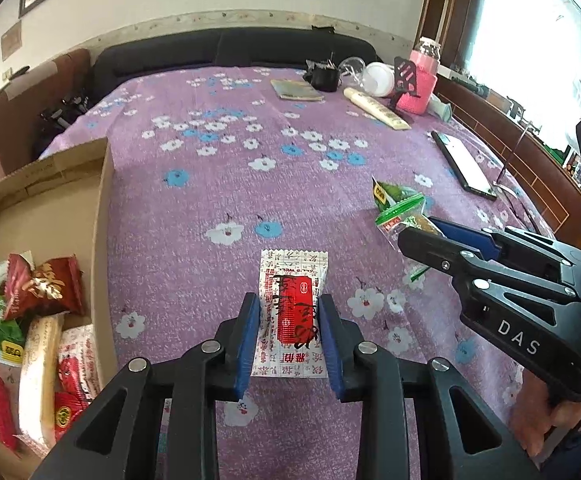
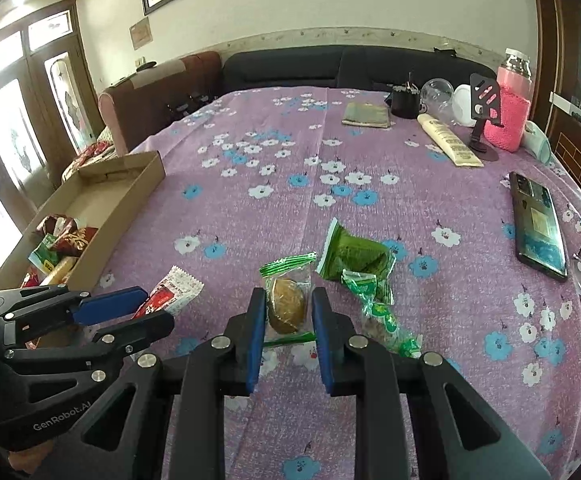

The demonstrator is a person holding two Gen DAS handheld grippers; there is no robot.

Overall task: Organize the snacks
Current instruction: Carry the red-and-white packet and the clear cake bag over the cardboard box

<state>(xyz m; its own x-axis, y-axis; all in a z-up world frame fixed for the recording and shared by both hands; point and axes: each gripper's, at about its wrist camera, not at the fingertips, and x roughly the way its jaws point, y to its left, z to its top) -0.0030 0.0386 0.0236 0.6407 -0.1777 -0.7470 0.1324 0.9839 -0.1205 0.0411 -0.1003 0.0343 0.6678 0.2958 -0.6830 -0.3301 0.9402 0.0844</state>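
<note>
Your left hand-held gripper [image 1: 288, 334] is clamped on the red-and-white snack packet [image 1: 292, 312], your right hand-held gripper [image 2: 288, 330] on the clear-wrapped brown cake [image 2: 287, 306], both still on the worktop. Slick wrappers may slip on lifting. The cardboard box [image 1: 104, 216], far left, holds several red and green packets.

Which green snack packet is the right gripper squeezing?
The clear packet with green edges and a round brown cake inside. It sits between the right gripper pads; the solid green packet and the green candy packet lie loose beside it.

Two hand-held grippers [image 1: 289, 336], one phone [image 2: 538, 224]
</note>
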